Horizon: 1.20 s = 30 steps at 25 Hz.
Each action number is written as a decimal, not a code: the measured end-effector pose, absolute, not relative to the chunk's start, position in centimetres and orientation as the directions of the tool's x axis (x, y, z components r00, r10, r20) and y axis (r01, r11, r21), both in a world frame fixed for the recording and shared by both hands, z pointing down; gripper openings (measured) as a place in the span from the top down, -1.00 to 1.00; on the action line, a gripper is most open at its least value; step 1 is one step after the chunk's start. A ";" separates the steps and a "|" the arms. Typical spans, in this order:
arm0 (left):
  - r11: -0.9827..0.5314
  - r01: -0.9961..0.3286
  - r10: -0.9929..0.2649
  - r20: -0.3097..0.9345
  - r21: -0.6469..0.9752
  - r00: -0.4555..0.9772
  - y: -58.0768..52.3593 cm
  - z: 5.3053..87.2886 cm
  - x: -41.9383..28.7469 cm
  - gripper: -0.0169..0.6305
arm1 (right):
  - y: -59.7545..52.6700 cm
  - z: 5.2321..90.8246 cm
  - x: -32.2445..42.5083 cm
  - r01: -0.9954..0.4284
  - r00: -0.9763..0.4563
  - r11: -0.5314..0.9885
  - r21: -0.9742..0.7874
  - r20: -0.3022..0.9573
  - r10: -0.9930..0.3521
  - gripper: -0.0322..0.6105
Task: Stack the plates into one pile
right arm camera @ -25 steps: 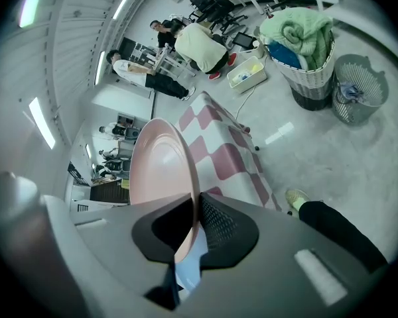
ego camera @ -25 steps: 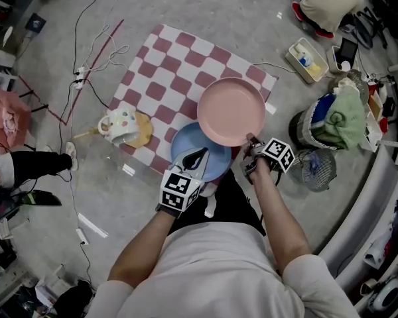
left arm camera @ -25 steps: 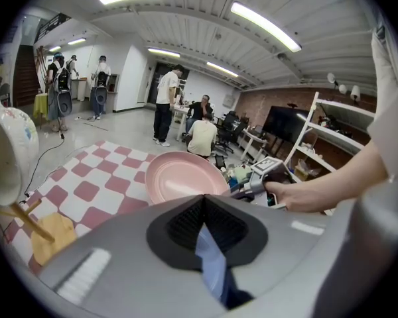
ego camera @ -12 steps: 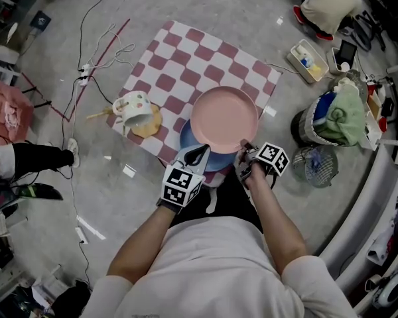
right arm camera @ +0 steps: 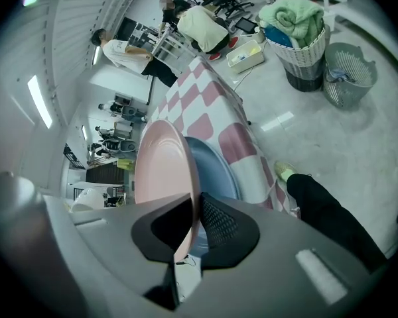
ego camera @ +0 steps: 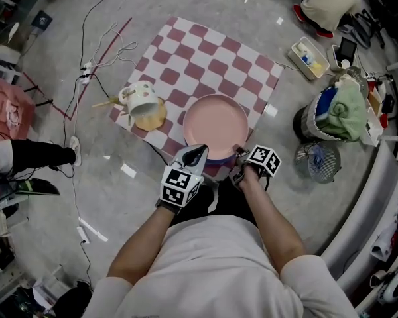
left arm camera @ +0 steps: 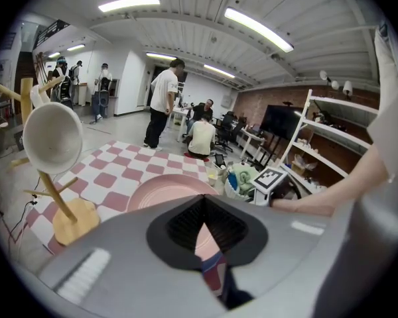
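The head view looks steeply down from overhead onto the checkered mat (ego camera: 205,52). Each gripper view rides low, close behind its own jaws, looking outward; the right one is rolled sideways. All three share the pink plate (ego camera: 215,126) and the mat.

Pink plate (ego camera: 215,126), round and plain with a shallow raised rim, is seen face up directly over the blue plate (ego camera: 220,159), its near rim clamped between the jaws of the right gripper (ego camera: 237,154). In the right gripper view it is held at a slant to the blue plate, a wedge of gap open between them. Blue plate is laid flat at the near edge of the checked cloth (ego camera: 205,52), only a sliver of near rim uncovered from above
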<state>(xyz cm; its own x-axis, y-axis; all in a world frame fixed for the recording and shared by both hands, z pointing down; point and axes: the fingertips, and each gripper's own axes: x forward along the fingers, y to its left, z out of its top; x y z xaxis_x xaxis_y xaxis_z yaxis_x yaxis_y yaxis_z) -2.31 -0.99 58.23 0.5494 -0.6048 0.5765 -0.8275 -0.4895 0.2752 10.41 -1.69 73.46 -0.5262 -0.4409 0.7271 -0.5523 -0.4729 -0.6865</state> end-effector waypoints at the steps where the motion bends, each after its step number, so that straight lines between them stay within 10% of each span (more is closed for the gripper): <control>1: -0.488 -0.829 -0.606 0.577 0.274 0.548 -0.8 58.3 -2.5 0.93 | -1.4 73.7 10.3 -0.554 -0.526 -0.477 -0.683 0.731 -0.436 0.79; 30: -0.519 -0.816 -0.609 0.559 0.256 0.563 -0.8 57.3 -2.2 0.93 | 1.1 74.9 11.7 -0.759 -0.477 -0.362 -0.541 0.841 -0.257 0.62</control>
<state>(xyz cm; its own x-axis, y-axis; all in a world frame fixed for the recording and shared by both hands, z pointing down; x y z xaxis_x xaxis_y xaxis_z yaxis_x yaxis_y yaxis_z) -2.15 -0.77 57.29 0.5630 -0.6090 0.5588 -0.8156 -0.5188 0.2563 11.69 1.06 74.92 -0.4766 -0.2572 0.8406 -0.7588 -0.3624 -0.5411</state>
